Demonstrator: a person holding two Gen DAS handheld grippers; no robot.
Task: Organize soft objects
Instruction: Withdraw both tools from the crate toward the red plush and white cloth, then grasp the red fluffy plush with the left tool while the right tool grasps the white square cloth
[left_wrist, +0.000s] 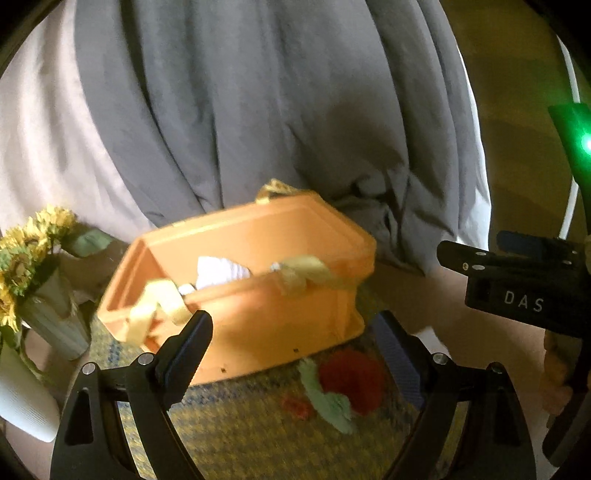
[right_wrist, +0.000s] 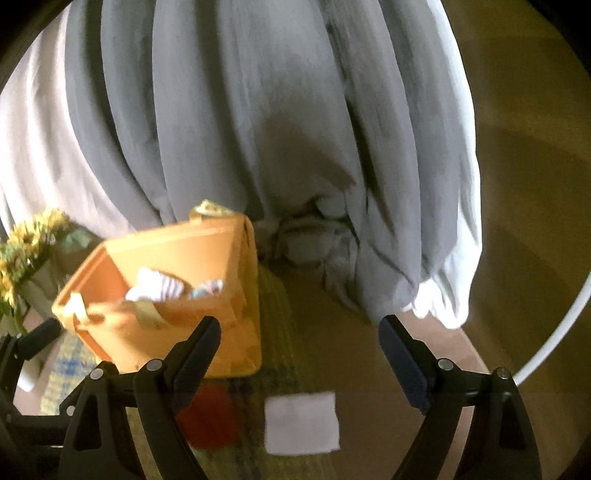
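Holding both grippers wide open and empty, I see the rigid orange bin (left_wrist: 258, 295) containing crumpled white cloth (left_wrist: 218, 273); left gripper (left_wrist: 295, 354) and right gripper (right_wrist: 299, 358) hover just before the bin, fuzzy red knit (left_wrist: 351, 380) below it.

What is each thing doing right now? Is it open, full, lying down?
Left tool: open, holding nothing.
Right tool: open, holding nothing.
Orange bin: upright, no lid on, some cloth inside.
Red knitted toy: lying on the mat, outside the bin.
White cloth: lying flat, outside the bin.
Sunflowers: standing in a vase.
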